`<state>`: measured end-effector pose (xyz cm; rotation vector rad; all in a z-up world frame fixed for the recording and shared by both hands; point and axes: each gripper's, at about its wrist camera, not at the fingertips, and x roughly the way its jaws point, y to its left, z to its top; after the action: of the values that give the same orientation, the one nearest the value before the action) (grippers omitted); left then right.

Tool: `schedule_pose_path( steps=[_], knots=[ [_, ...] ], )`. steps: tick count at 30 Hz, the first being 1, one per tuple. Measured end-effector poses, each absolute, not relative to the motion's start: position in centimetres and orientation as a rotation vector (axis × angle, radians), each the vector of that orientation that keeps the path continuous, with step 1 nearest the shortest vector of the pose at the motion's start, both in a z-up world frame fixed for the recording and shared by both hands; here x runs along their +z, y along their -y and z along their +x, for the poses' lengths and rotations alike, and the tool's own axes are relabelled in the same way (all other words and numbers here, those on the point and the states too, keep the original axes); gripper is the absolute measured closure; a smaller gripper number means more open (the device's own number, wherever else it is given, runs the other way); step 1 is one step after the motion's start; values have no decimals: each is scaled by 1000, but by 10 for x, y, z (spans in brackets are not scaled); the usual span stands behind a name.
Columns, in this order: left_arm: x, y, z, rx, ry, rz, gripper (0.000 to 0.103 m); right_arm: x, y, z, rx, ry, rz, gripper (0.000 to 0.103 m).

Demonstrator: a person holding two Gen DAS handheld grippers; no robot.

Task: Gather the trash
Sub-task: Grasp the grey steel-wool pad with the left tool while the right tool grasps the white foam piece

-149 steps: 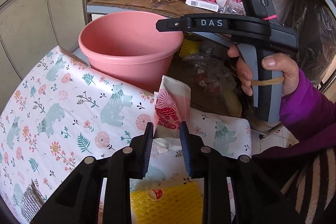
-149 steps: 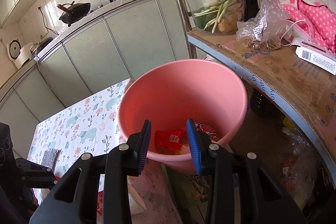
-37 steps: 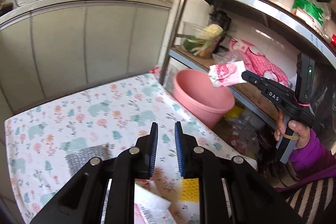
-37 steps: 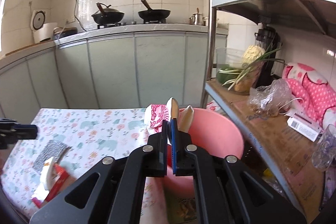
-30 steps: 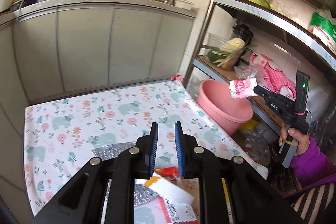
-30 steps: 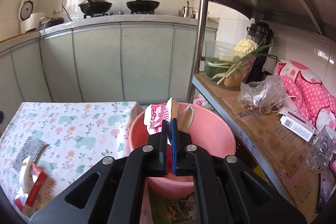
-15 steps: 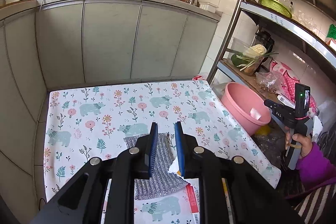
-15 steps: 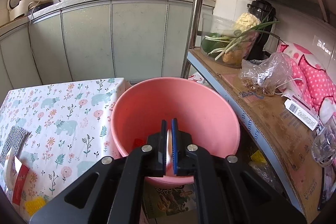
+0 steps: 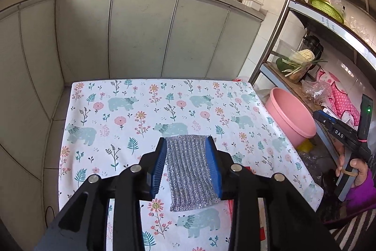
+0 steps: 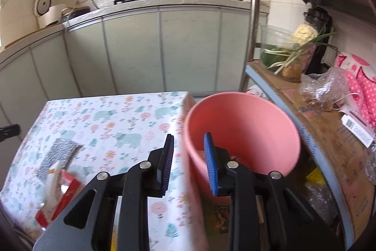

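The left gripper (image 9: pixel 186 164) stood with its jaws spread wide above the table (image 9: pixel 145 109), nothing held between them; through the gap showed a silvery mesh scouring cloth (image 9: pixel 191 171) lying flat on the flowered tablecloth, its long sides running close along the blue pads (image 9: pixel 157 171), though whether the pads touched it could not be told. The right gripper (image 10: pixel 188 164) was likewise open and empty, hanging over the table's edge; its right finger reached across the rim of the pink bucket (image 10: pixel 258 128), which stood just beside the table, under the metal shelf (image 10: pixel 317 124); something lay at the bucket's bottom, too blurred to name. From the right wrist view the same cloth (image 10: pixel 56 154) lay well off to the left of that gripper; nearer the table's front edge sat a red and white wrapper (image 10: pixel 58 189), blurred, touching the cloth's near end.
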<state>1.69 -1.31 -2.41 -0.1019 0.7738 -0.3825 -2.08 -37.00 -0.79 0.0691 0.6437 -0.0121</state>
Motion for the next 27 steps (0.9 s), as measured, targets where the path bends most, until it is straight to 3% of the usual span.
schedule_pose_path(
  steps=[17,23,25,27],
  knots=[
    [-106,34,31,-322,-1008,-59,69,-21,270,-33,374,-792,51,74],
    [-109,45,24,-309,-963,11,70,-29,239,-33,475,-845,1,74],
    [-109,44,23,-314,-961,7,75,-33,228,-34,507,-866,-14,74],
    [-108,40,24,-318,-961,-18,89,-37,219,-35,530,-886,-30,74]
  ],
)
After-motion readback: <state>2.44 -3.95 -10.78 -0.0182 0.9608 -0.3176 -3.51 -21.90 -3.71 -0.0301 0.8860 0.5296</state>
